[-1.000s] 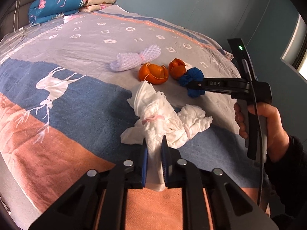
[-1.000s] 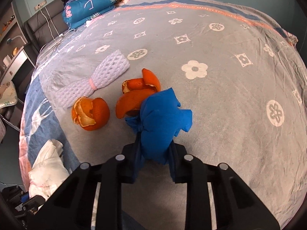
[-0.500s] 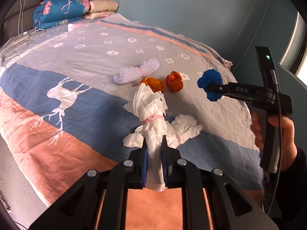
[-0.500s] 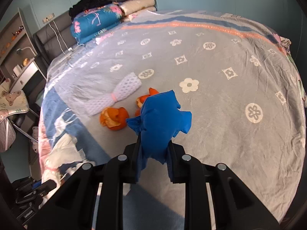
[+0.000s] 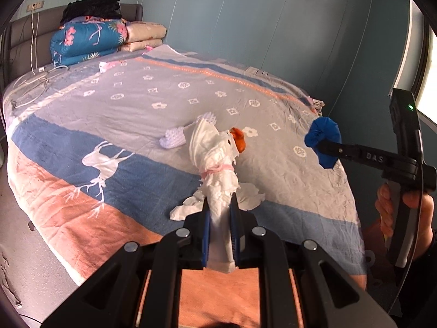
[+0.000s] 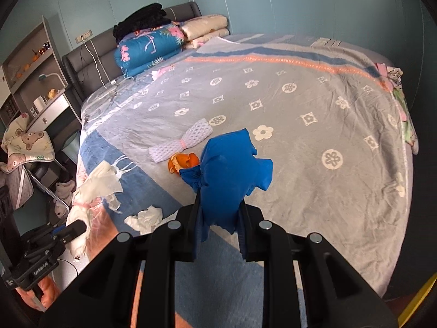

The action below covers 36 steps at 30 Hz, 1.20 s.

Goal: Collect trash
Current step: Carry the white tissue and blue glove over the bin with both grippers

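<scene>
Left tool (image 5: 220,224): clamped tight on the lower end of a white tissue bundle (image 5: 215,158), which is tied with a pink band and stands up ahead of the fingers, clear of the bed (image 5: 136,101).
Right tool (image 6: 218,218): closed on a blue cloth wad (image 6: 229,175) that bulges up and forward between its fingers, lifted off the blanket; in the left view it sits to the right, gripped by a hand (image 5: 404,207).
Loose tissue (image 5: 245,196): crumpled white pieces lying on the blue stripe just beyond the left tool's tips.
Orange peel (image 6: 183,162): on the bed ahead of the right tool, partly hidden behind the blue wad.
White mesh sleeve (image 6: 181,140): flat on the blanket just past the peel, pinched at its middle by a pink band.
Folded quilts (image 6: 150,46): stacked at the far headboard, well beyond both tools.
</scene>
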### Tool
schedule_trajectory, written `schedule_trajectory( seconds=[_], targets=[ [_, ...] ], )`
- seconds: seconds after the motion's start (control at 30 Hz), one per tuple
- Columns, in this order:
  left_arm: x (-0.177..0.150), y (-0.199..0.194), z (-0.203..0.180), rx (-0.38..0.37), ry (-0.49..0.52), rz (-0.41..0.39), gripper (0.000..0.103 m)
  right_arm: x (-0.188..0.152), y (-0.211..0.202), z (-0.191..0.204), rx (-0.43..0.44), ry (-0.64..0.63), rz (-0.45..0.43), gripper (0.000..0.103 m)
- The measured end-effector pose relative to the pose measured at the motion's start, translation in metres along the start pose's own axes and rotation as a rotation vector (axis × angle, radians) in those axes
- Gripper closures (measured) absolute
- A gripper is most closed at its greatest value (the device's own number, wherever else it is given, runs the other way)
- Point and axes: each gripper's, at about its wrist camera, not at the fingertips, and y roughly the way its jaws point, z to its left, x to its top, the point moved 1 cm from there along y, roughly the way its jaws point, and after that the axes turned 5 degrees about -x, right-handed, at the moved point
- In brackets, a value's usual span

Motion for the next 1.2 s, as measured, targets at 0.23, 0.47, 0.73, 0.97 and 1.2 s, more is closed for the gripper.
schedule_trajectory(
  seconds=[0.23, 0.47, 0.73, 0.97, 1.2],
  targets=[
    [0.006, -0.016, -0.022, 0.005, 0.024, -0.034, 0.091, -0.007, -0.042, -0.010, 0.019, 0.012, -0.052, 0.082],
    [0.016, -0.035, -0.049, -0.006, 0.043, -0.079, 0.091, -0.014, -0.089, -0.020, 0.035, 0.027, -0.111, 0.082],
    [0.028, -0.052, -0.087, -0.020, 0.076, -0.119, 0.091, -0.018, -0.140, -0.028, 0.034, 0.025, -0.185, 0.082],
    [0.032, -0.059, -0.129, -0.067, 0.132, -0.130, 0.091, -0.028, -0.190, -0.049, 0.004, 0.043, -0.244, 0.082],
    [0.033, -0.058, -0.168, -0.125, 0.178, -0.134, 0.091, -0.045, -0.234, -0.081, -0.045, 0.099, -0.294, 0.082]
  ],
)
